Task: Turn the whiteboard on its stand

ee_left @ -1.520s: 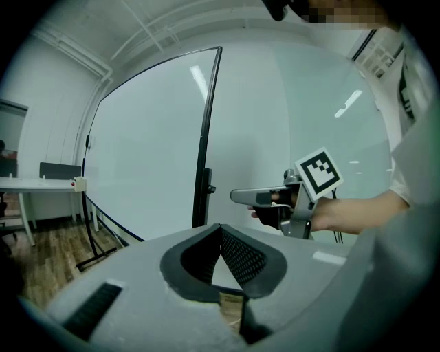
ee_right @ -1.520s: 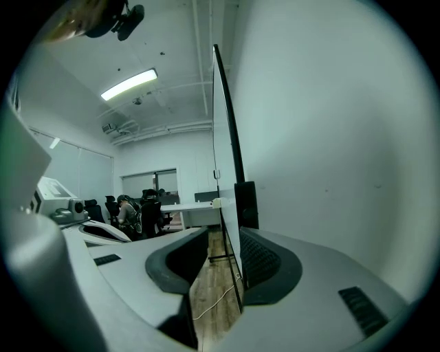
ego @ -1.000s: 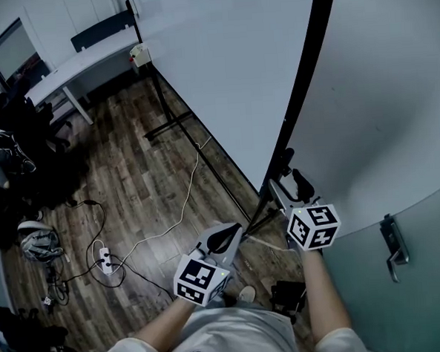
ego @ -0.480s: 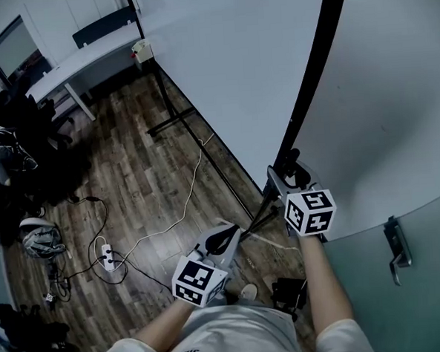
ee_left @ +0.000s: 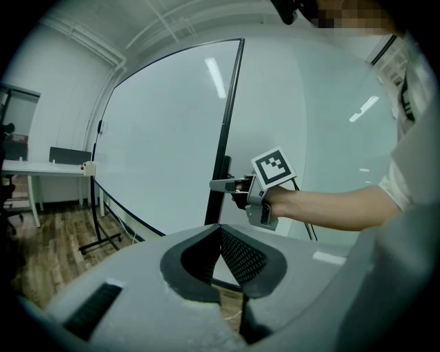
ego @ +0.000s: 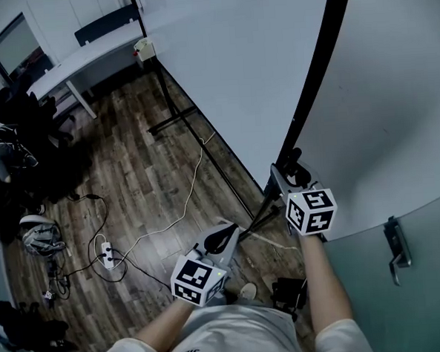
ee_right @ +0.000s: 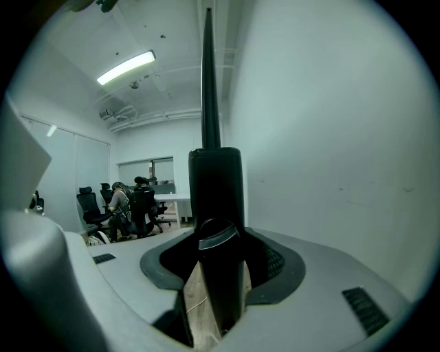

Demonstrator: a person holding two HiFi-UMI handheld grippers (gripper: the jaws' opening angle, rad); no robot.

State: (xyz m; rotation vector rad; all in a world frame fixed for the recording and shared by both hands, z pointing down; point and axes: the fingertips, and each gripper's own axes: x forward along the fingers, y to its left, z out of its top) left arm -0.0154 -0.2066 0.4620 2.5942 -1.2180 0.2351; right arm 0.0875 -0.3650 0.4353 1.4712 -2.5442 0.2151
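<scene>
The whiteboard (ego: 235,66) stands upright on its stand, its black side frame (ego: 315,84) running down toward me. My right gripper (ego: 287,175) is at the bottom of that frame. In the right gripper view the black post (ee_right: 214,185) stands between the jaws of that gripper (ee_right: 216,227), which have just been closing. Floor still shows on both sides of the post, so the pads are not pressing. My left gripper (ego: 227,230) hangs lower left, away from the board, shut and empty (ee_left: 220,230). It looks at the right gripper (ee_left: 218,184) on the frame (ee_left: 227,124).
The stand's black foot bar (ego: 203,146) runs across the wooden floor, with a white cable (ego: 181,204) and a power strip (ego: 106,259) beside it. A white desk (ego: 87,64) and office chairs (ego: 16,124) stand far left. A door handle (ego: 394,246) is at the right.
My right gripper has slid a little forward onto the board's black post, which now sits between its jaws. The left gripper has stayed put.
</scene>
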